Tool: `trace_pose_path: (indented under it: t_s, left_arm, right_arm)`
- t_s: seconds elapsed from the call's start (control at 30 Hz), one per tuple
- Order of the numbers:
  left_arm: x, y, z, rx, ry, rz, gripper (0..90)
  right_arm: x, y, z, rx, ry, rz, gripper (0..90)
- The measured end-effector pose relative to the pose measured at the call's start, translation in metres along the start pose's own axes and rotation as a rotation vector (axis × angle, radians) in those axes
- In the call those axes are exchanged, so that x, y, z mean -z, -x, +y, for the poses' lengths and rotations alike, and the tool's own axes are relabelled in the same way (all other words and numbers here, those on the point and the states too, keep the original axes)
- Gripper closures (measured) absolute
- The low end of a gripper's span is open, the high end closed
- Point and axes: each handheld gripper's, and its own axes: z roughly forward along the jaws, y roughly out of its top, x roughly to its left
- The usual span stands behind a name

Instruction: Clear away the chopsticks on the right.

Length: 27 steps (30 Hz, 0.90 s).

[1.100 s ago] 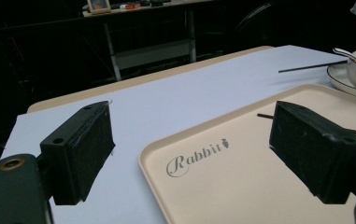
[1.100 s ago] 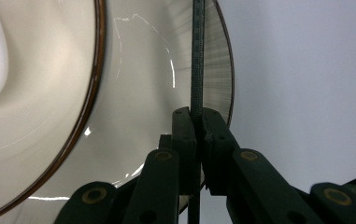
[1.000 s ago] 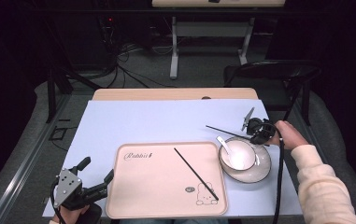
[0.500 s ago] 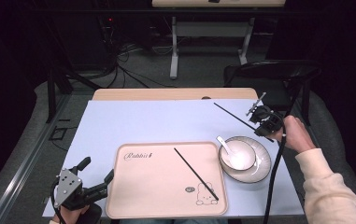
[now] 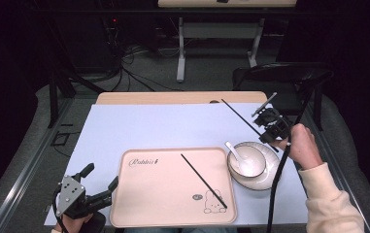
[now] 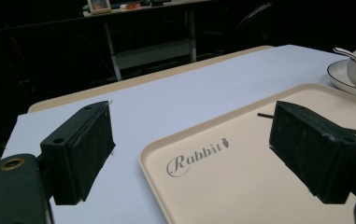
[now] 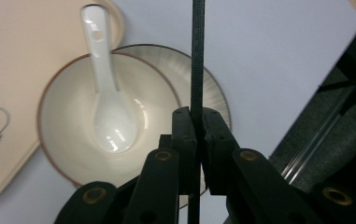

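**One chopstick on the tray, the second held in the air**

A tabletop (image 5: 173, 124) covered with a pale blue sheet is seen from above. A beige tray (image 5: 148, 194) printed with the word "Rabbit" sits at the near edge, about the middle. One black chopstick on the tray (image 5: 204, 181) lies slantwise across its right half.

Just beside the tray's right edge stands a white bowl (image 5: 253, 162) on a plate (image 5: 270, 179), with a white spoon (image 5: 233, 151) resting in the bowl.

The right tool (image 5: 269, 127) is raised over the tabletop's right edge, above and beyond the bowl. Its jaws are clamped tight on a second chopstick (image 5: 238, 115), which juts up and away toward the far edge. The right gripper view looks straight down past this stick onto bowl and spoon.

The left tool (image 5: 97, 187) rests at the near left corner, just beside the tray, jaws wide apart and holding nothing.

The work looks about half done: one stick seems placed, and the held stick likely has yet to be laid beside it on the tray.
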Motion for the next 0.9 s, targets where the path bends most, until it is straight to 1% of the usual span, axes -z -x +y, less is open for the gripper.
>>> trace_pose_path:
  t_s: [0.03, 0.07, 0.1, 0.13, 0.17, 0.23, 0.3, 0.37, 0.4, 0.43, 0.47, 0.5, 0.53, 0.57, 0.6, 0.63, 0.67, 0.7, 0.73, 0.77, 0.8, 0.83, 0.87, 0.9]
  left_arm:
    - [0.0, 0.0, 0.0, 0.002, 0.001, 0.0, 13.6]
    - [0.0, 0.0, 0.0, 0.002, 0.002, 0.0, 13.6]
    - [0.0, 0.0, 0.0, 0.003, 0.002, 0.0, 13.7]
    - [0.0, 0.0, 0.0, 0.003, 0.002, 0.0, 13.6]
    - [0.0, 0.0, 0.0, 0.003, 0.002, 0.0, 13.7]
    - [0.001, 0.0, 0.0, 0.001, 0.005, -0.001, 13.6]
    - [0.001, 0.0, 0.0, 0.004, 0.006, 0.001, 13.6]
    - [0.001, 0.0, 0.0, 0.001, 0.006, -0.002, 13.6]
    - [0.001, 0.0, 0.0, 0.0, 0.007, -0.003, 13.6]
    - [0.001, 0.0, 0.0, 0.001, 0.007, -0.003, 13.6]
    - [0.001, 0.0, 0.0, 0.001, 0.007, -0.003, 13.6]
    - [0.0, 0.0, 0.0, 0.002, 0.007, -0.003, 13.6]
    - [0.0, 0.0, 0.0, 0.001, 0.006, -0.003, 13.6]
    - [0.0, 0.0, 0.0, 0.002, 0.005, -0.003, 13.6]
    - [0.0, 0.0, 0.0, 0.002, 0.005, -0.003, 13.6]
    - [0.0, 0.0, 0.0, 0.001, 0.006, -0.003, 13.6]
    - [0.0, 0.0, 0.0, 0.001, 0.006, -0.003, 13.6]
    - [0.0, 0.0, 0.0, 0.002, 0.005, -0.003, 13.6]
    - [0.0, 0.0, 0.0, 0.002, 0.005, -0.003, 13.6]
    - [0.0, 0.0, 0.0, 0.001, 0.004, -0.004, 13.6]
    - [0.0, 0.0, 0.0, 0.001, 0.004, -0.004, 13.6]
    - [0.0, 0.0, 0.0, 0.001, 0.005, -0.004, 13.6]
    - [0.0, 0.0, 0.0, 0.001, 0.006, -0.004, 13.6]
    - [0.0, 0.0, 0.0, 0.003, 0.007, -0.003, 13.6]
  right_arm:
    - [0.001, -0.005, 0.0, 0.007, -0.001, 0.019, 85.0]
    - [0.001, -0.01, 0.001, 0.021, -0.002, 0.023, 85.0]
    - [0.002, -0.015, 0.002, 0.029, -0.008, 0.021, 85.0]
    - [0.002, -0.015, 0.002, 0.029, -0.008, 0.021, 85.0]
    - [0.004, -0.024, 0.003, 0.034, -0.001, 0.022, 85.0]
    - [0.005, -0.033, 0.006, 0.045, -0.001, 0.03, 85.1]
    - [0.008, -0.041, 0.008, 0.029, 0.013, 0.042, 85.1]
    - [0.01, -0.048, 0.01, 0.018, 0.028, 0.038, 85.1]
    - [0.009, -0.052, 0.011, 0.017, 0.033, 0.048, 85.1]
    - [0.009, -0.056, 0.012, 0.008, 0.031, 0.047, 85.1]
    - [0.009, -0.056, 0.012, 0.008, 0.031, 0.047, 85.1]
    - [0.007, -0.064, 0.015, -0.005, 0.04, 0.054, 85.1]
    - [0.006, -0.067, 0.016, -0.001, 0.05, 0.069, 85.1]
    - [0.004, -0.072, 0.018, -0.006, 0.048, 0.066, 85.1]
    - [0.004, -0.072, 0.018, -0.006, 0.048, 0.066, 85.1]
    - [0.0, -0.079, 0.02, -0.008, 0.056, 0.09, 85.1]
    - [0.0, -0.079, 0.02, -0.008, 0.056, 0.09, 85.1]
    - [-0.004, -0.086, 0.021, -0.019, 0.056, 0.104, 85.0]
    - [-0.004, -0.086, 0.021, -0.019, 0.056, 0.104, 85.0]
    - [-0.009, -0.092, 0.022, -0.021, 0.042, 0.111, 85.0]
    - [-0.009, -0.092, 0.022, -0.021, 0.042, 0.111, 85.0]
    - [-0.01, -0.095, 0.022, -0.013, 0.035, 0.107, 85.0]
    - [-0.012, -0.099, 0.022, -0.013, 0.039, 0.12, 85.0]
    - [-0.014, -0.103, 0.022, -0.018, 0.037, 0.122, 85.0]
